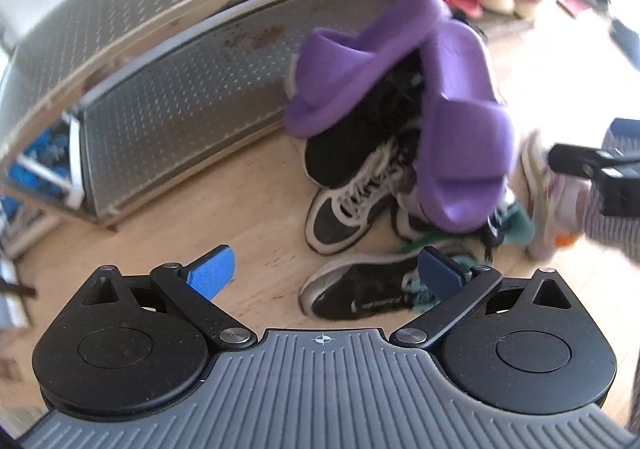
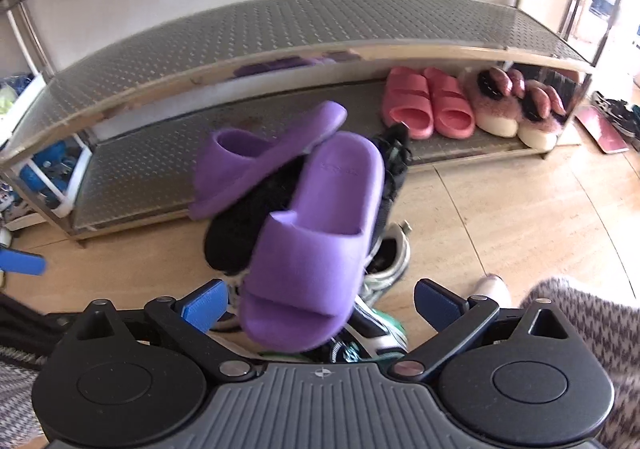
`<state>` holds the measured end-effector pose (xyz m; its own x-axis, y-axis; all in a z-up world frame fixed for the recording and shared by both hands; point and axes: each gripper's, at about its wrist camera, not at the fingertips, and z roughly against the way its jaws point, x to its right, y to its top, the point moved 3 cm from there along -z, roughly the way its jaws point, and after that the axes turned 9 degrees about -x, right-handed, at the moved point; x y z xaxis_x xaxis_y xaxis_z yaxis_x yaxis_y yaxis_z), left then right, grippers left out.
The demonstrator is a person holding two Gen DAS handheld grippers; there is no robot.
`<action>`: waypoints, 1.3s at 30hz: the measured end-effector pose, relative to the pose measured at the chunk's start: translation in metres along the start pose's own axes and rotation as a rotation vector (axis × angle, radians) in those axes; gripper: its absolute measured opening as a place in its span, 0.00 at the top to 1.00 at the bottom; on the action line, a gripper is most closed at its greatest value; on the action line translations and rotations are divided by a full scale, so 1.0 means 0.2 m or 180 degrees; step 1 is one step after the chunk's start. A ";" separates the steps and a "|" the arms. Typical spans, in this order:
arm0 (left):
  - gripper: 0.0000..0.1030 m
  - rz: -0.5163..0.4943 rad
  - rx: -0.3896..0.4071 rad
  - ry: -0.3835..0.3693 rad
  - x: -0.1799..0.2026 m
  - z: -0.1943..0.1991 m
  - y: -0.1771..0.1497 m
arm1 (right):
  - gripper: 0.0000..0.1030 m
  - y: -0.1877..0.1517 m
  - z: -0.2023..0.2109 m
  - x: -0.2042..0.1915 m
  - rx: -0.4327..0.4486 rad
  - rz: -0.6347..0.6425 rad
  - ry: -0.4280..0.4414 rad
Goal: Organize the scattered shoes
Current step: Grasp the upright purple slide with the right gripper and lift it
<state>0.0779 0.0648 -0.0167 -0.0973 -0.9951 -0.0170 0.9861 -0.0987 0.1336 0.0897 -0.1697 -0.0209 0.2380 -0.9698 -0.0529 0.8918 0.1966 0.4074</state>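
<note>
A pile of shoes lies on the wooden floor in front of a metal shoe rack (image 2: 280, 25). Two purple slides (image 1: 460, 121) (image 1: 352, 61) rest on top of black sneakers (image 1: 352, 205). A black sneaker with teal laces (image 1: 360, 297) lies nearest my left gripper (image 1: 324, 269), which is open and empty just above it. My right gripper (image 2: 320, 305) is open, its jaws on either side of the toe end of the front purple slide (image 2: 316, 249); contact cannot be told. The second slide (image 2: 256, 161) leans behind. The right gripper also shows in the left wrist view (image 1: 592, 165).
Pink slides (image 2: 424, 105) and fluffy pink slippers (image 2: 512, 105) stand on the rack's lower shelf at the right. Blue items (image 2: 48, 169) sit left of the rack. More shoes and a red board (image 2: 600, 129) lie far right. A white-and-pink sneaker (image 1: 552, 193) lies at the pile's right.
</note>
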 end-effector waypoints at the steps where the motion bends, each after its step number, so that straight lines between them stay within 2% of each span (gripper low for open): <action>1: 0.17 0.0064 -0.0014 -0.0040 -0.02 -0.01 0.02 | 0.08 0.03 -0.01 -0.02 -0.0025 0.0086 0.0018; 3: 0.19 0.0050 -0.0028 0.0037 -0.07 0.01 0.06 | 0.15 0.09 -0.03 -0.07 -0.0068 0.0241 0.0049; 5: 0.19 -0.0034 -0.0004 0.0154 -0.11 0.02 0.10 | 0.36 0.19 -0.09 -0.16 -0.0127 0.0556 0.0079; 6: 0.20 -0.0087 -0.0001 0.0223 -0.14 0.02 0.12 | 0.41 0.23 -0.12 -0.20 -0.0150 0.0675 0.0093; 8: 0.22 -0.0205 -0.0018 0.0341 -0.20 0.01 0.16 | 0.62 0.31 -0.19 -0.28 -0.0212 0.0871 0.0101; 10: 0.23 -0.0182 -0.0056 0.0378 -0.26 -0.02 0.17 | 0.66 0.37 -0.26 -0.35 -0.0276 0.0997 0.0049; 13: 0.20 -0.0040 -0.0145 0.0398 -0.35 -0.07 0.16 | 0.63 0.45 -0.33 -0.43 -0.0295 0.1135 0.0001; 15: 0.16 0.0056 -0.0204 0.0411 -0.41 -0.09 0.15 | 0.49 0.52 -0.40 -0.51 -0.0251 0.1281 -0.0047; 17: 0.16 0.0151 -0.0263 0.0424 -0.48 -0.12 0.15 | 0.30 0.57 -0.47 -0.59 -0.0203 0.1440 -0.0127; 19: 0.14 0.0219 -0.0221 0.0402 -0.52 -0.10 0.15 | 0.21 0.61 -0.55 -0.66 -0.0172 0.1593 -0.0213; 24: 0.12 0.0459 -0.0088 0.0256 -0.64 -0.04 0.16 | 0.16 0.64 -0.77 -0.81 -0.0306 0.1949 -0.0497; 27: 0.12 0.0565 -0.0111 0.0325 -0.70 -0.06 0.15 | 0.14 0.61 -0.93 -0.87 -0.0436 0.2264 -0.0890; 28: 0.12 0.0605 -0.0129 0.0365 -0.73 -0.06 0.15 | 0.16 0.61 -0.98 -0.89 -0.0477 0.2350 -0.1008; 30: 0.12 0.0658 -0.0134 0.0388 -0.76 -0.06 0.14 | 0.28 0.58 -1.04 -0.89 -0.0551 0.2538 -0.1234; 34: 0.12 0.0735 -0.0096 0.0371 -0.82 -0.04 0.10 | 0.31 0.55 -0.99 -0.86 -0.0578 0.2609 -0.1181; 39: 0.12 0.0915 -0.0049 0.0347 -0.94 0.00 0.03 | 0.31 0.43 -0.78 -0.97 -0.0352 0.2890 -0.0694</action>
<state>0.1022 0.2506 -0.0136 0.2003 -0.9759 -0.0870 0.9731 0.1878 0.1334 0.1813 0.0579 -0.1178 0.7931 -0.4420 0.4191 0.4344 0.8928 0.1195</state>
